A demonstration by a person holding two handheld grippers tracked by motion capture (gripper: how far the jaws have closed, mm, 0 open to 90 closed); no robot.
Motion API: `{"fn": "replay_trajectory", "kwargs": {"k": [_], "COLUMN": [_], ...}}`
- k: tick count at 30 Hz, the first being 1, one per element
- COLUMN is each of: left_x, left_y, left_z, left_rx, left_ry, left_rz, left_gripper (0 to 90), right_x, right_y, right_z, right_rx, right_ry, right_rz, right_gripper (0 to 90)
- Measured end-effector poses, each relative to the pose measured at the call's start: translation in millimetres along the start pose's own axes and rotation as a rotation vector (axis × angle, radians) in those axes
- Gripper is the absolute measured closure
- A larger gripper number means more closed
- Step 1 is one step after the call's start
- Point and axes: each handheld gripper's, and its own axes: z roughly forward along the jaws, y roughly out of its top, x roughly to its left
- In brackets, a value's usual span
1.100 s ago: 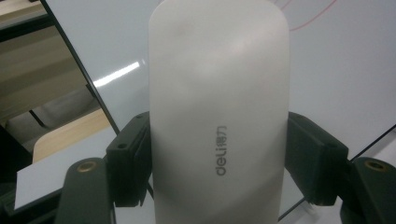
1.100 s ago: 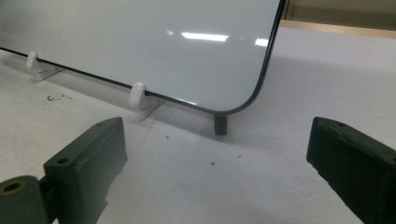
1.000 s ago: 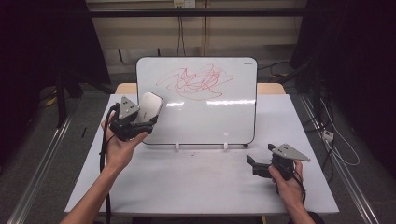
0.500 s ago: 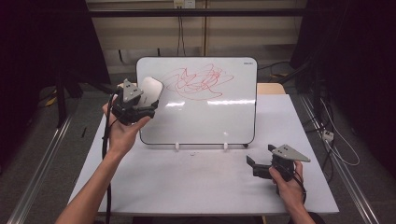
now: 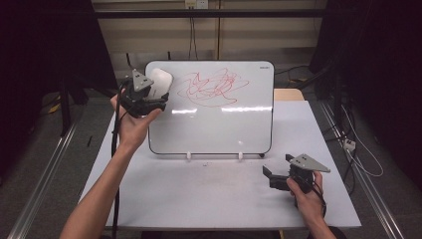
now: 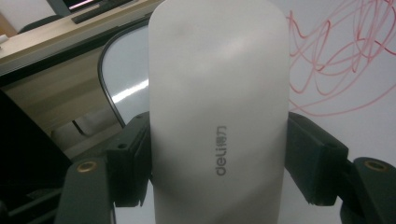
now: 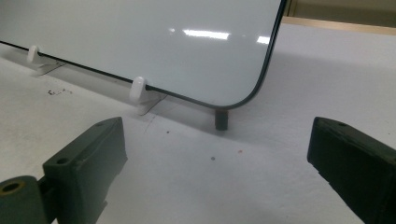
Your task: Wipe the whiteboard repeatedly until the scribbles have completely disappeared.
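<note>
The whiteboard (image 5: 214, 107) stands tilted across the middle of the table (image 5: 199, 199) on small white feet (image 7: 138, 88), blocking the way to the far edge. In front of it the tabletop lies bare and wide. The right gripper (image 5: 271, 175) rests low near the board's right corner.

Dim room, lit table, glare streak on whiteboard (image 5: 214, 109) — close eraser (image 6: 217, 107) soft, blurred
</note>
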Motion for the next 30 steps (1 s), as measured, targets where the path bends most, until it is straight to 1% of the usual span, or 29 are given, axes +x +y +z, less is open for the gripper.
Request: {"fn": "replay_trajectory", "kwargs": {"k": [2, 5, 6, 8, 10, 11, 16, 18, 20, 23, 25, 28, 30], "left_x": [2.3, 2.5, 3.2, 4.5, 6.5, 7.1, 5.6, 4.9, 2.9, 0.8, -0.4, -3.7, -4.7], "left_y": [2.9, 7.0, 7.9, 9.6, 10.6, 10.9, 11.1, 11.5, 12.9, 15.3, 17.2, 19.9, 20.2], "left_z": [2.1, 5.2, 6.8, 10.4, 14.0, 15.7, 25.9, 28.2, 31.3, 34.2, 36.8, 41.2, 42.2], "left_rx": [0.003, 0.008, 0.009, 0.016, 0.018, 0.022, 0.048, 0.046, 0.053, 0.058, 0.062, 0.081, 0.086], "left_ry": [-0.012, 0.011, 0.009, 0.019, 0.020, 0.024, 0.047, 0.049, 0.057, 0.060, 0.073, 0.087, 0.094], "left_rz": [-0.024, -0.005, -0.010, -0.004, -0.015, -0.014, 0.010, 0.011, 0.025, 0.033, 0.037, 0.051, 0.053], "left_gripper": [31.2, 31.2, 31.2, 31.2, 31.2, 31.2, 31.2, 31.2, 31.2, 31.2, 31.2, 31.2, 31.2], "right_x": [0.0, 0.2, 0.2, 0.3, 0.3, 0.3, -0.3, -0.3, -0.4, -0.5, -0.5, 0.4, 0.5], "right_y": [0.0, 0.0, 0.2, 0.5, 0.6, 0.6, 0.4, 0.4, 0.3, 0.2, 0.2, 0.2, 0.2], "right_z": [-0.2, -0.7, -1.0, -1.1, -1.1, -1.1, -0.7, -0.8, -1.0, -0.9, -1.0, -0.3, -0.6], "right_rx": [0.000, 0.000, -0.002, -0.002, -0.001, -0.001, -0.003, -0.003, -0.003, -0.001, -0.002, 0.003, 0.000], "right_ry": [-0.001, -0.002, -0.001, -0.005, -0.005, -0.005, -0.004, -0.003, -0.003, -0.004, -0.001, -0.001, 0.001], "right_rz": [0.000, 0.002, 0.003, 0.002, 0.003, 0.003, 0.000, 0.000, 0.003, 0.002, 0.002, -0.004, -0.006], "right_gripper": [4.6, 4.6, 4.6, 4.6, 4.6, 4.6, 4.7, 4.7, 4.7, 4.7, 4.7, 5.3, 5.2]}}
